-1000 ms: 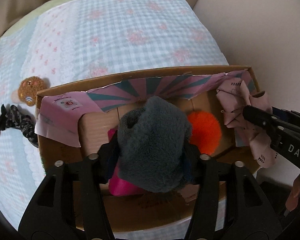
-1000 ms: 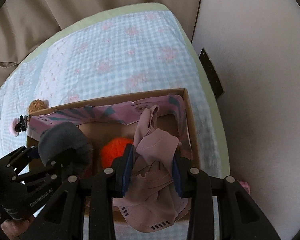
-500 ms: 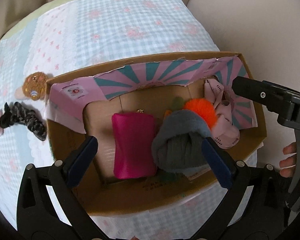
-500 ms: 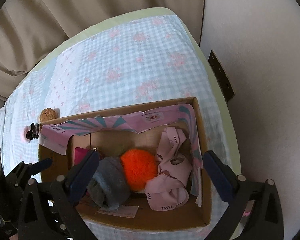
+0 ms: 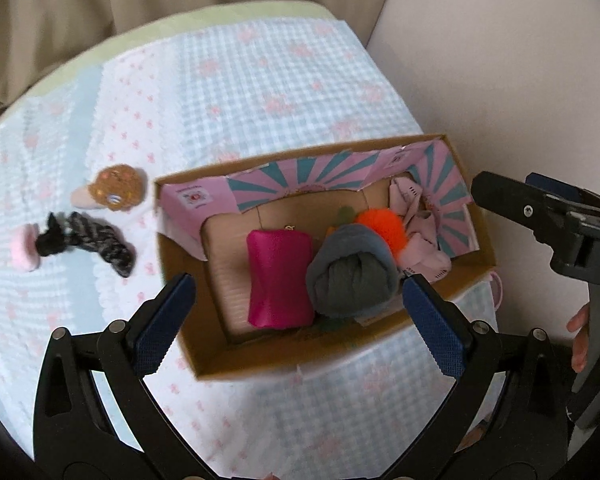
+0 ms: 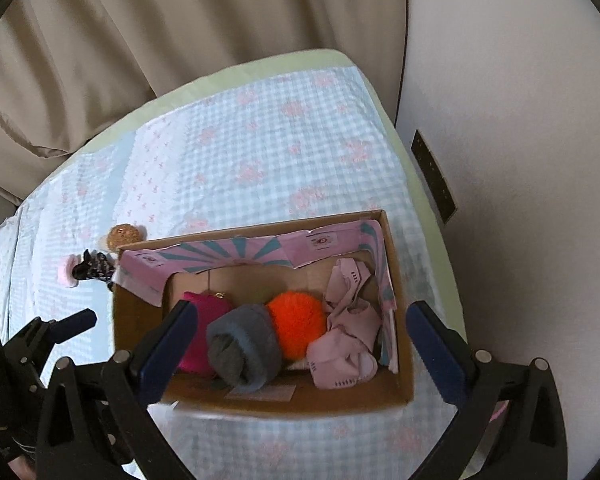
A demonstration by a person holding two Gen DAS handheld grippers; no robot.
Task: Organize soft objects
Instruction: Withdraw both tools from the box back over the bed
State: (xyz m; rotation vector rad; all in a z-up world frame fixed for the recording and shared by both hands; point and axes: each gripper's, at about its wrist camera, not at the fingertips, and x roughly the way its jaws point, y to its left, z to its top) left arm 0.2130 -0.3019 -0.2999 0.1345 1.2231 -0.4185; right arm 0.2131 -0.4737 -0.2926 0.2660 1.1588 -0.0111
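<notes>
We hold both grippers above the box (image 6: 260, 400), pointing steeply down. Our left gripper (image 5: 296, 312) has its jaws spread wide with nothing between the pads; our right gripper (image 6: 300, 344) is likewise spread and empty. In the box, from 9 to 3 o'clock, lie the magenta pouch (image 5: 278, 276), grey roll (image 5: 352, 276), orange pompom (image 6: 296, 324) and pink cloth (image 6: 348, 344). At 9 o'clock of the box, on the blanket (image 5: 260, 80), lie a cookie toy (image 5: 118, 188) and dark scrunchie (image 5: 88, 244).
</notes>
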